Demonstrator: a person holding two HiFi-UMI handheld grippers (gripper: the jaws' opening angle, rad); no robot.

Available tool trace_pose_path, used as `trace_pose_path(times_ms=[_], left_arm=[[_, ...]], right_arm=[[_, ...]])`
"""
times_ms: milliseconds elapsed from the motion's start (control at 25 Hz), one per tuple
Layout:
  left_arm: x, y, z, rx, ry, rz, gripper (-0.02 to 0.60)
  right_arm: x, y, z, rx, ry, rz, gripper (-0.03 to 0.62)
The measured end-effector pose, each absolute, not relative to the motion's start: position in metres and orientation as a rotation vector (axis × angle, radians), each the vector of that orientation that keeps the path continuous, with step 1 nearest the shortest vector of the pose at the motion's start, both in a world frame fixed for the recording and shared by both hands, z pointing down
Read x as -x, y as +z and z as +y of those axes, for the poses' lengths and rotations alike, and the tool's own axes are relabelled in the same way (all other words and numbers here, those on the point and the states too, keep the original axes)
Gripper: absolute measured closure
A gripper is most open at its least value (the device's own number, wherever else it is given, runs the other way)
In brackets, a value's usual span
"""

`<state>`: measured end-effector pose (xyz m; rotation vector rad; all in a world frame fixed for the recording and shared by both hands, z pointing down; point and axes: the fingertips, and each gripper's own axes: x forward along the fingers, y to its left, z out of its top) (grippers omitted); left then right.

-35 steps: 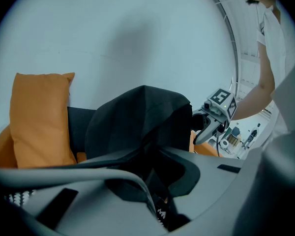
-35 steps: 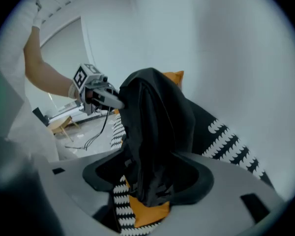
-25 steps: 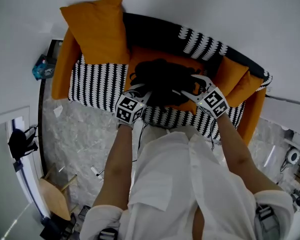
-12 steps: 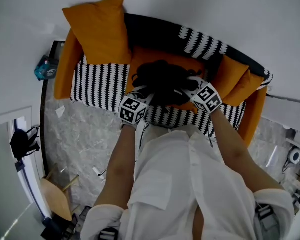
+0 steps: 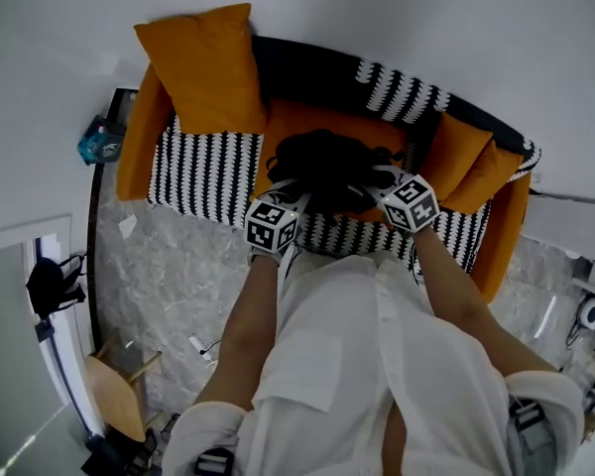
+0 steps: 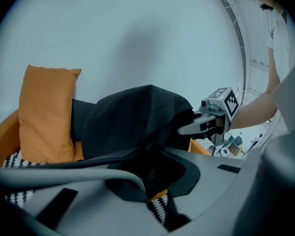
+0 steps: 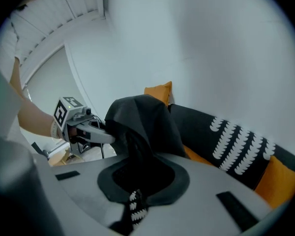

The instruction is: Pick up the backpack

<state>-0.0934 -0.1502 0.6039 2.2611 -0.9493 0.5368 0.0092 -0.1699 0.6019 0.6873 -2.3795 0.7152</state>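
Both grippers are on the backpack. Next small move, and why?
Probably lift both together: the left gripper is shut on the backpack, the right gripper has just been closing its jaws on its fabric, and it lies on the sofa.

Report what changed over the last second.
The right tool, open a second ago, has just been closing its jaws and now grips the fabric of the backpack. The left tool stays shut on the backpack's other side, and the backpack still lies on the sofa.

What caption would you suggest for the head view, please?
A person over an orange sofa, left gripper shut on a black backpack, right gripper just closed on its other side.
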Motion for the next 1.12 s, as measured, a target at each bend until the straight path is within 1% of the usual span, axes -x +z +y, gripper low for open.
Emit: trace_pose_path(times_ms=[160,320,760,1120], left_arm=[[0.092,0.587,-0.146,-2.252,0.495,-0.946,0.528],[0.090,0.562,-0.145,-2.253,0.403,-0.954,0.529],[0.087,0.484,-0.142,-2.381,0.300,-0.972,0.529],[0.085,0.395,-0.148,-2.514,0.149,-1.036,0.529]], right_arm=[[-0.011,0.590,-0.165,-0.707,0.813,-2.404,0.568],[-0.013,0.568,-0.166,-0.717,0.832,-2.446,0.569],[-0.019,0.495,-0.157,-0.738,0.745,-2.589,0.571],[-0.023,0.408,-0.164,-0.770,0.536,-2.748,0.571]])
